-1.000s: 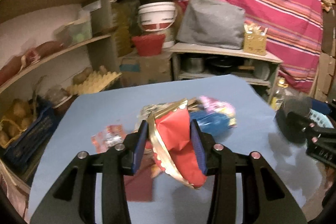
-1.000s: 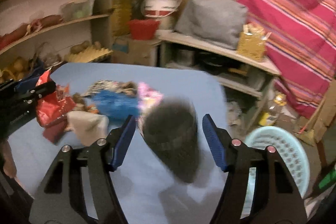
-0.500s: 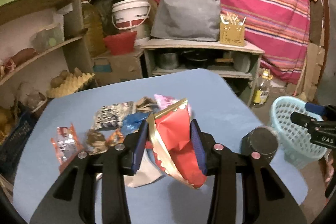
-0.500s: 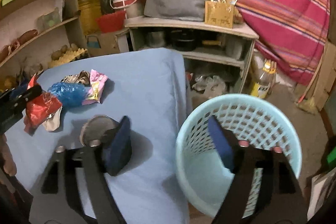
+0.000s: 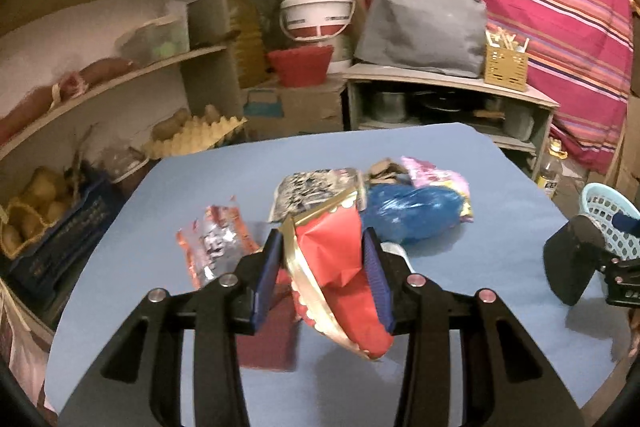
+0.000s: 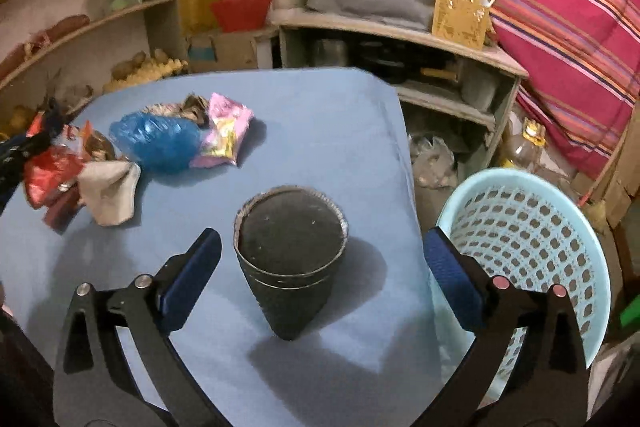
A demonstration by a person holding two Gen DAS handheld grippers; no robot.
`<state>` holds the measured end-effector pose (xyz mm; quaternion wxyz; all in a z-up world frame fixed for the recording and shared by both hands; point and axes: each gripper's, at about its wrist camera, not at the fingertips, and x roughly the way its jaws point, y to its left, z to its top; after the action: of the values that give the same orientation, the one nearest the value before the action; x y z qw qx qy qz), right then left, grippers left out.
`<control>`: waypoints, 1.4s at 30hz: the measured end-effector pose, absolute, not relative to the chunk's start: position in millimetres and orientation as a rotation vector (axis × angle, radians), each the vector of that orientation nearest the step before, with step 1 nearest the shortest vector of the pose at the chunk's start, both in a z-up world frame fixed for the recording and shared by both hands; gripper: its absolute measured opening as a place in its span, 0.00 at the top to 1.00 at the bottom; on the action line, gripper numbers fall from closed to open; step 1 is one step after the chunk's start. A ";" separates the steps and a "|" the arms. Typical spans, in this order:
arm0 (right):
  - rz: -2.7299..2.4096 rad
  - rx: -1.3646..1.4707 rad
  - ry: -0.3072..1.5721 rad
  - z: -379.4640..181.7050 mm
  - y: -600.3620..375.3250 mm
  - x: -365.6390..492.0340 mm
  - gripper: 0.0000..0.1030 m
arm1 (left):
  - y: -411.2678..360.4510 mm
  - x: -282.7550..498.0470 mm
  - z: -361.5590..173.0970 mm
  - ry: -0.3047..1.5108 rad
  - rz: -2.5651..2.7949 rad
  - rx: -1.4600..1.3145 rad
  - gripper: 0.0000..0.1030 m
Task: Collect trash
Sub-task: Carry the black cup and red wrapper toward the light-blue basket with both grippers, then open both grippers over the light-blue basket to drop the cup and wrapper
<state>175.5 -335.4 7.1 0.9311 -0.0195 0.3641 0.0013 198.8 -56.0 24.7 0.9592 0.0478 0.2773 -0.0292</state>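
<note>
My left gripper is shut on a red wrapper with a gold edge, held above the blue table. More trash lies beyond it: a blue bag, a pink packet and an orange-silver wrapper. My right gripper is open, its jaws on either side of a black cup standing on the table near its right edge, not touching it. The cup also shows in the left wrist view. A light blue basket stands on the floor right of the table.
The trash pile shows in the right wrist view: blue bag, pink packet, a grey-white crumpled piece. Shelves with food and a white bucket stand behind; a low shelf unit at the back right.
My right gripper swung from over the basket back to the table and now brackets the black cup. My left gripper still holds the red wrapper and has shifted left, back over the pile.
</note>
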 end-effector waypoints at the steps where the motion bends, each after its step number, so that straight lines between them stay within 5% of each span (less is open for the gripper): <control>1: -0.004 -0.042 0.759 3.0 -334.2 178.1 0.04 | -53.2 198.4 23.6 0.564 -0.055 0.096 0.60; 4: -0.022 -0.058 0.776 -6.3 -332.0 181.9 0.09 | -47.7 196.1 18.8 0.565 -0.045 0.101 0.60; 7: -0.018 -0.077 0.801 -11.9 -330.1 188.3 0.32 | -43.8 196.2 15.3 0.569 -0.043 0.095 0.60; 11: 0.022 -0.082 0.805 -13.9 -329.3 190.4 0.46 | -45.7 197.1 13.9 0.573 -0.045 0.095 0.60; 24: -0.013 -0.036 0.662 41.1 -384.3 166.3 0.46 | -107.2 199.1 37.3 0.535 -0.126 0.103 0.60; 42: -0.218 0.005 0.660 63.7 -548.4 106.4 0.46 | -323.3 204.0 62.2 0.519 -0.512 0.134 0.60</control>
<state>106.4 -548.4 63.7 0.9402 0.0025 0.3234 -0.1067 204.0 -323.3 62.2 0.9320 0.0655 0.2537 -0.2503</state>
